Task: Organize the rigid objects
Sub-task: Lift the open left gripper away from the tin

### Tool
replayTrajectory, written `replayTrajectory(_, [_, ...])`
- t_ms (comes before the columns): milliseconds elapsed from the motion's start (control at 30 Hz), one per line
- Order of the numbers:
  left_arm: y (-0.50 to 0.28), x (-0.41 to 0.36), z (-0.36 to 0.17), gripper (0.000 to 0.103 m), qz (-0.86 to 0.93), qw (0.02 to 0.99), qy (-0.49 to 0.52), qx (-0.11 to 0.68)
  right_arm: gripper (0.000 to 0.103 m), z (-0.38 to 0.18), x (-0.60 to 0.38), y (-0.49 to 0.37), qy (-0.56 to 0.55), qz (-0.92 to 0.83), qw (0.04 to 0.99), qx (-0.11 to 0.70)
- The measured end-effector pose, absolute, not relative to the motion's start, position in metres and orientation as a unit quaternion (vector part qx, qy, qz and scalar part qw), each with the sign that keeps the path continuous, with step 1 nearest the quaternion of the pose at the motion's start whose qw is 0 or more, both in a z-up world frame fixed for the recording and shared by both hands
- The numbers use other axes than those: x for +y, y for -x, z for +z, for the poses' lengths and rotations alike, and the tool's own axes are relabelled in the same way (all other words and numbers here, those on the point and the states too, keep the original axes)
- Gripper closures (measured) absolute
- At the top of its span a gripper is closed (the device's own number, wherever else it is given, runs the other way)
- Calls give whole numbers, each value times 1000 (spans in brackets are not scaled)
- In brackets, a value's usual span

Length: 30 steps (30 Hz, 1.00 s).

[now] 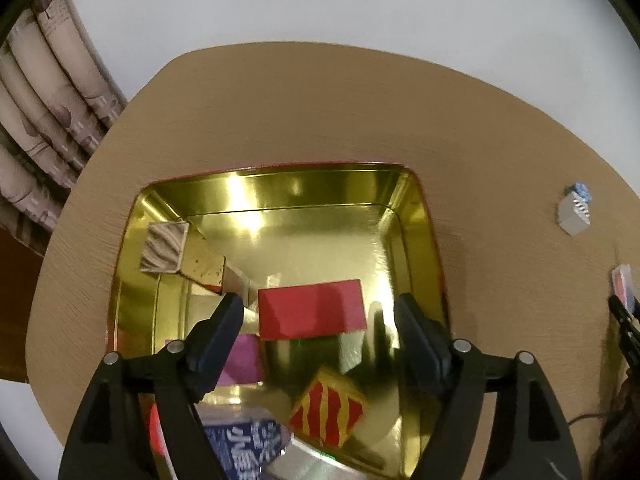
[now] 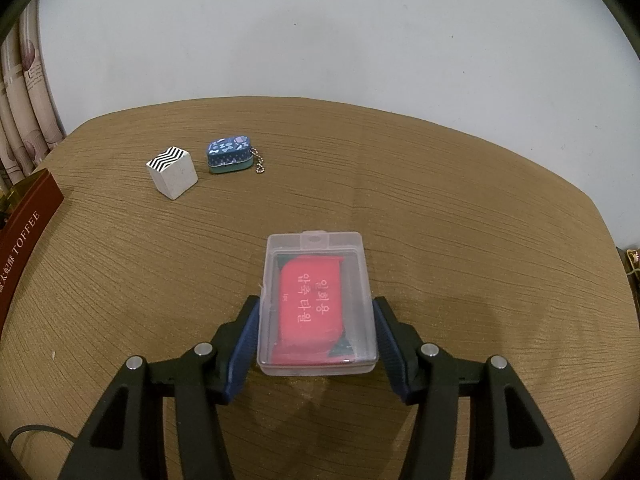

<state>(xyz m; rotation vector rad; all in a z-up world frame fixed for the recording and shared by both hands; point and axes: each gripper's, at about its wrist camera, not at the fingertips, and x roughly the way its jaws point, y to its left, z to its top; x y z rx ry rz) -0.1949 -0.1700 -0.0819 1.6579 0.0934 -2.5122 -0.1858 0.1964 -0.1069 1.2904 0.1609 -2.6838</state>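
The left hand-held gripper point(image 1: 320, 316) hovers over a gold-lined tin point(image 1: 416, 200) that sits on the tan surface point(image 1: 320, 112); its fingers are spread apart with nothing between them. Inside the tin, a red box point(image 1: 312, 310) lies near the middle, a block with a wavy-striped face point(image 1: 164, 248) sits toward the tin's far left corner, a magenta piece point(image 1: 244, 360) lies just left of the red box, and a red-and-yellow striped cube point(image 1: 328, 412) and a blue printed packet point(image 1: 240, 444) lie at the tin's near side.

In the right wrist view, the right hand-held gripper point(image 2: 316, 332) is closed on a clear plastic case point(image 2: 316, 304) holding a red packet with white lettering; both fingers press the case's long sides, and the case rests on the surface. Beyond the case, to its far left, a white cube with a black zigzag top point(image 2: 172, 174) stands just beside a small blue patterned tin with a bead chain point(image 2: 230, 156). The dark red outer wall of the toffee tin shows at the left edge, well apart from the case.
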Motion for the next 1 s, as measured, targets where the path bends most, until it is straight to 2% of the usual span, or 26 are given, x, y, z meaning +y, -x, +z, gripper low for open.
replayTrajectory(233, [161,-168,-41,27,-848,45,-528,22,47,-107,197,186,-431,-897,80,54])
replayTrajectory(567, [86,-192,17,25,-876,115,-466,-44,47,-106,193,185,-431,-897,79,55])
replayTrajectory(800, [35,-217,11,22,-875,173,-450,-50,47,-106,194,188,-431,-897,79,56])
replayTrajectory(1000, [6,-227,-18,22,-868,197,-456,5,49,-105,186,186,-428,-898,66,74])
